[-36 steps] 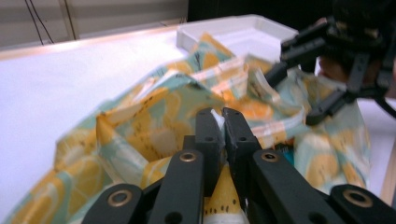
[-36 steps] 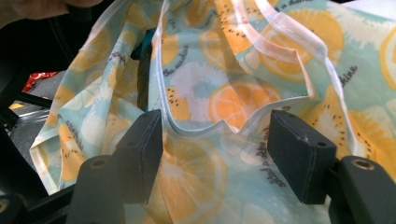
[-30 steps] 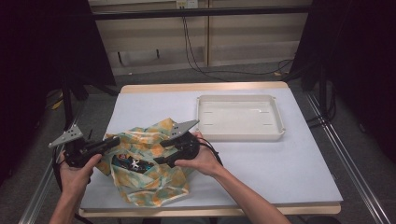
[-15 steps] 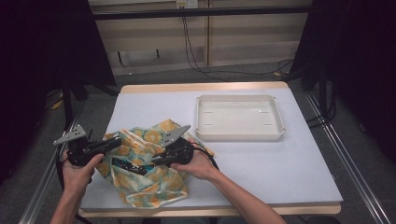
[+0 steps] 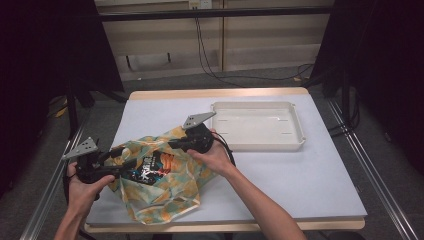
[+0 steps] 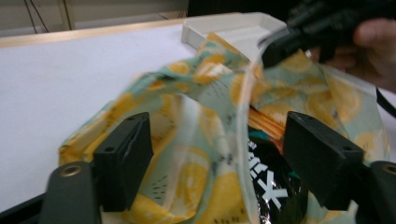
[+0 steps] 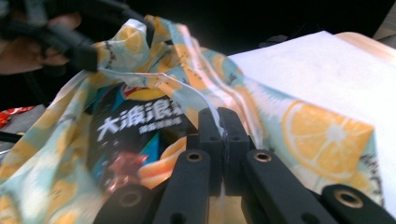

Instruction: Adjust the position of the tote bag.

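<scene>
We see lemon-print bag (image 5: 160,185) near counter (image 5: 310,185) front-left corner, dark snack packet (image 5: 150,167) inside. Left gripper (image 5: 127,162): jaws just opened, apart astride bag mouth. Right gripper (image 5: 175,143) clamped on bag edge. White tray (image 5: 257,125) toward far edge.

A lab-like recording space: a white table (image 5: 310,185) with a wooden edge stands between dark curtains (image 5: 45,55) at 9 and 3 o'clock, metal rails (image 5: 380,170) flank it, and loose cables (image 5: 210,55) hang at 12 o'clock.
</scene>
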The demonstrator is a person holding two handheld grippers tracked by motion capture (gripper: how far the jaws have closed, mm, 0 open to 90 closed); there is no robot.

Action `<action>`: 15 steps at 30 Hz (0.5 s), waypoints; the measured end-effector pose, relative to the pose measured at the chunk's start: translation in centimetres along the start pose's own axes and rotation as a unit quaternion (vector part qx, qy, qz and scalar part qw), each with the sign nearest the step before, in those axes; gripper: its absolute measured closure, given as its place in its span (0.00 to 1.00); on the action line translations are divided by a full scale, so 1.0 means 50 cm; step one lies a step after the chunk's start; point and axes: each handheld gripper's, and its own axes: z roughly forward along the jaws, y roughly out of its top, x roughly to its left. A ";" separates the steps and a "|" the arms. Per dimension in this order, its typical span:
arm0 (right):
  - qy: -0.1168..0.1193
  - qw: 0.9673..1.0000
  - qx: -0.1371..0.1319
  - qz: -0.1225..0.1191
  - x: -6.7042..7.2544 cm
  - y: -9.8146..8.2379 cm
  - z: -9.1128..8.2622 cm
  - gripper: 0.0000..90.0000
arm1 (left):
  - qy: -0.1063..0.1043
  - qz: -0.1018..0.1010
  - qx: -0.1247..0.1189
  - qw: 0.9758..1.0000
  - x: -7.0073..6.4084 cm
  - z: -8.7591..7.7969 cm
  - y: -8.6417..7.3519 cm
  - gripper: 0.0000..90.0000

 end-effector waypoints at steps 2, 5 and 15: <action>-0.004 1.000 -0.005 0.000 -0.007 0.007 0.004 0.99 | 0.000 0.008 0.007 1.000 0.001 0.004 -0.003 0.25; -0.015 1.000 -0.009 0.009 -0.024 0.017 0.006 0.99 | 0.010 0.011 0.020 1.000 0.012 0.004 -0.008 0.24; -0.034 0.999 -0.012 0.017 -0.050 0.038 0.019 0.99 | 0.006 -0.002 0.006 1.000 0.055 -0.005 -0.005 0.93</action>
